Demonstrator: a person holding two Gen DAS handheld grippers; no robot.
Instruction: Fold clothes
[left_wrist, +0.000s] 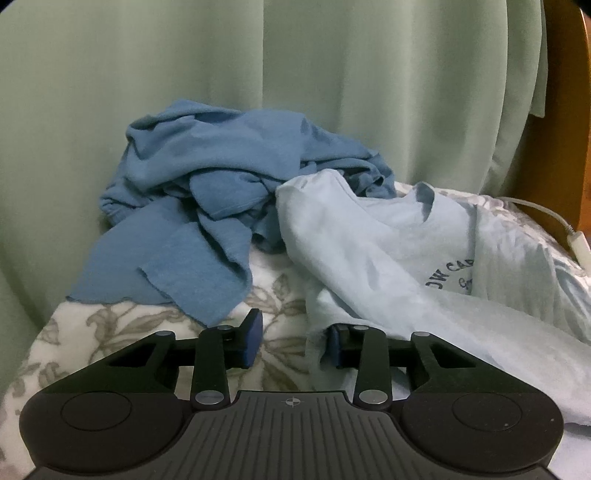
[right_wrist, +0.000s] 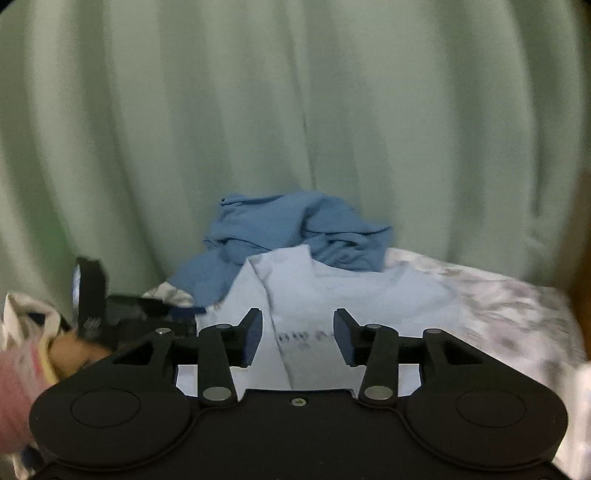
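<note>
A pale blue T-shirt (left_wrist: 388, 251) with dark lettering lies spread on a floral blanket (left_wrist: 110, 332). My left gripper (left_wrist: 294, 341) sits low at the shirt's near left edge. Its jaws stand apart, and the shirt's cloth drapes over the right fingertip (left_wrist: 337, 347) while blanket shows in the gap. In the right wrist view the same shirt (right_wrist: 351, 295) lies part folded. Above its near part my right gripper (right_wrist: 298, 338) hangs open with nothing between its fingers. Behind the shirt a darker blue garment (left_wrist: 207, 192) (right_wrist: 295, 225) lies crumpled in a heap.
A pale green curtain (left_wrist: 295, 55) hangs close behind the bed. A wooden headboard (left_wrist: 569, 110) and a white cable with a plug (left_wrist: 576, 243) are at the right. In the right wrist view a person's hand (right_wrist: 70, 350) shows at the left.
</note>
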